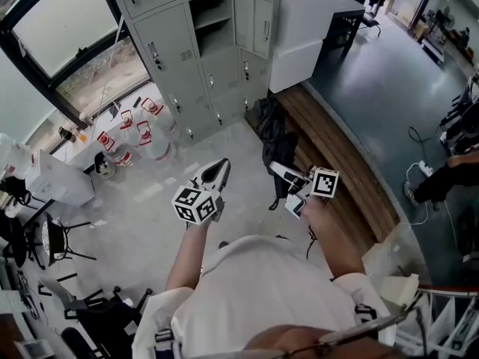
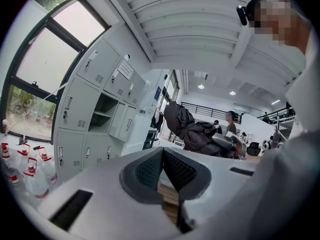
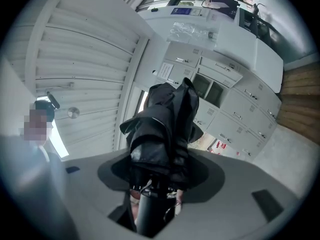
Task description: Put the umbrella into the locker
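Observation:
A folded black umbrella (image 1: 272, 137) sticks out forward from my right gripper (image 1: 284, 173), toward the grey lockers (image 1: 172, 58). In the right gripper view the jaws are shut on the umbrella (image 3: 165, 129) near its handle, with the gripper (image 3: 159, 184) round the shaft and the canopy filling the middle. One locker compartment (image 1: 212, 21) stands open with its door (image 1: 253, 22) swung right; it also shows in the left gripper view as an open compartment (image 2: 103, 115). My left gripper (image 1: 222, 164) is held level beside the right one, its pads (image 2: 150, 169) pressed together on nothing.
Several water jugs with red labels (image 1: 142, 134) stand on the floor left of the lockers. A wooden bench (image 1: 340, 159) runs along the right, and white boxes (image 1: 307, 25) stand next to the lockers. A window (image 1: 67, 28) and cluttered desks (image 1: 45, 185) are at the left.

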Tool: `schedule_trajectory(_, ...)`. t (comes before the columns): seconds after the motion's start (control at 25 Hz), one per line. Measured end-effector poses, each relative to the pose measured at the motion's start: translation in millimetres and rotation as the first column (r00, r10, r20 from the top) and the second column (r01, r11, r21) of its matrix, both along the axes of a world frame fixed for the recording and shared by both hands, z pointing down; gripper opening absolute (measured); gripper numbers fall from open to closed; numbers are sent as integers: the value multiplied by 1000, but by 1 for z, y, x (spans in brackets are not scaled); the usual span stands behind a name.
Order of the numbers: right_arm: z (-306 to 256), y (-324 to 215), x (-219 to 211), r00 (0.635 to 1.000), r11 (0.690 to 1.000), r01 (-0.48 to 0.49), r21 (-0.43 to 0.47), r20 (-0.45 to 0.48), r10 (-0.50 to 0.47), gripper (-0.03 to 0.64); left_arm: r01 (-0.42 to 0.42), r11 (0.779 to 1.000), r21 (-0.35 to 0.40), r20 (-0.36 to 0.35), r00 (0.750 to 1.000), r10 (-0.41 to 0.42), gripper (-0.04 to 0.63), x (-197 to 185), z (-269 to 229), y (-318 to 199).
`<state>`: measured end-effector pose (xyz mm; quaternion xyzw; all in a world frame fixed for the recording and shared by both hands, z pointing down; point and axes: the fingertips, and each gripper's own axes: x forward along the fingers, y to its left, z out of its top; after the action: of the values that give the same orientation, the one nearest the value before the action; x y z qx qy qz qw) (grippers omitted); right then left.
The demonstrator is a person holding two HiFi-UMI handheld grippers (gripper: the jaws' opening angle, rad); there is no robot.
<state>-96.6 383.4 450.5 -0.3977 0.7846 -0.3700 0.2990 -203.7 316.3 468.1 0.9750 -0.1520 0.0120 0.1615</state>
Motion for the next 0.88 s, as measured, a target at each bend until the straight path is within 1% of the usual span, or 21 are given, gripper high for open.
schedule_trajectory(0.28,13,9,38,1000,1000,30,-7,8,-30,255,21,1000,-3,11,1000,-21,3,34,9,14)
schedule_trajectory(0.52,22,4,51,998,998,65,-11,7,-65,255,51,999,-12,20,999,-51,3,44,18,19)
schedule_trajectory(0.72,27,-7,60,997,996,82,-20,-13,-82,255,80,997,-23,33,996,-79,3,52,22,6)
schedule_trajectory(0.88,30,-22,68,996,996,85,-22,-9,-86,256,81,996,-22,37,996,-80,3,63,24,-9)
